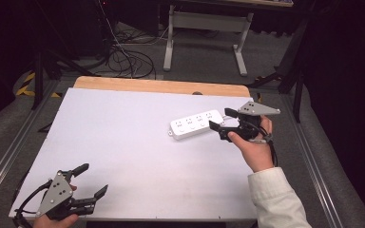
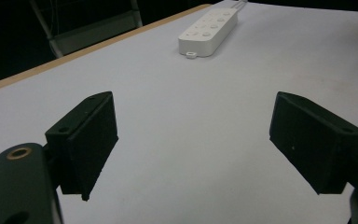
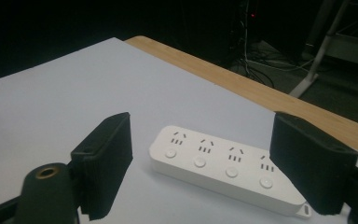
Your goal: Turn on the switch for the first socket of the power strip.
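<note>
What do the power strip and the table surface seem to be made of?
The power strip looks like smooth white moulded plastic: rounded edges, a soft sheen, round buttons of the same plastic. The table carries a matte white sheet, perhaps laminate or paper, and its far edge shows a pale wood-like strip.

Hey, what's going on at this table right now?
A person holds a gripper in each hand over a white table. The right gripper is open, its fingers spread beside the near end of a white power strip, not gripping it. The left gripper hangs open at the table's near corner, holding nothing.
</note>
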Tool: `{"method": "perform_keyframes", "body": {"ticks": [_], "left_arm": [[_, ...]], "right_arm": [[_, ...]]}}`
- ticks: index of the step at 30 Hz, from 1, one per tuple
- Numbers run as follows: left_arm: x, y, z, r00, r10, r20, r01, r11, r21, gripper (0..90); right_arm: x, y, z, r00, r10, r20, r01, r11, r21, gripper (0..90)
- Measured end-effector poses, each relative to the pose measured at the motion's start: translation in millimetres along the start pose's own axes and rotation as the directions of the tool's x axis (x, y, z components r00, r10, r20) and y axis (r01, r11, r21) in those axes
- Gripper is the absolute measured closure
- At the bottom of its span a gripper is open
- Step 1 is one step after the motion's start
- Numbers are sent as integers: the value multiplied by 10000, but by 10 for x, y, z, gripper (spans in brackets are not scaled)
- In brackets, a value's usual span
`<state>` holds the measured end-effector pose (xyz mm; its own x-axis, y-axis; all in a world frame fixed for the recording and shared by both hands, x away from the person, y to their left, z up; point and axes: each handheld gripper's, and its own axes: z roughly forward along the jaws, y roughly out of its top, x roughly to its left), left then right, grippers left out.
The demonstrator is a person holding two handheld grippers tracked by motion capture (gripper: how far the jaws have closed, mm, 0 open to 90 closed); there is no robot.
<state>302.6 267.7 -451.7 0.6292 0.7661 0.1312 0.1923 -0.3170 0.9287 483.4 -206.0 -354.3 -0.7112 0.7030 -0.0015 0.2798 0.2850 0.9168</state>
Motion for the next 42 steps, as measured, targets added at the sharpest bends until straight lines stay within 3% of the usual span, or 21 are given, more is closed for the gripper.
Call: {"method": "perform_keyframes", "body": {"ticks": [11, 22, 30, 35, 39, 42], "left_arm": [[1, 2, 0, 10000, 59, -16, -59, 10000, 35, 159], [0, 2, -1, 10000, 13, -16, -13, 10000, 42, 159], [-3, 1, 0, 10000, 39, -8, -39, 10000, 52, 159], [-2, 0, 0, 10000, 37, -18, -37, 10000, 59, 159], [-1, 0, 0, 10000, 45, -9, -45, 10000, 55, 159], [2, 0, 2, 10000, 27, 18, -27, 10000, 49, 159]], "right_arm": [[261, -154, -277, 9937, -426, -1032, 385, 9984, -420, 157], [480, -435, -372, 9806, -918, -1732, 869, 9956, -360, 159], [582, -707, -361, 9709, -773, -2266, 673, 9964, -514, 190], [585, -913, -323, 9684, -302, -2477, 155, 9980, -610, 179], [604, -1076, -285, 9671, -105, -2543, 28, 9995, -306, 170], [634, -1166, -274, 9699, -265, -2419, 250, 9996, -95, 161]]}}
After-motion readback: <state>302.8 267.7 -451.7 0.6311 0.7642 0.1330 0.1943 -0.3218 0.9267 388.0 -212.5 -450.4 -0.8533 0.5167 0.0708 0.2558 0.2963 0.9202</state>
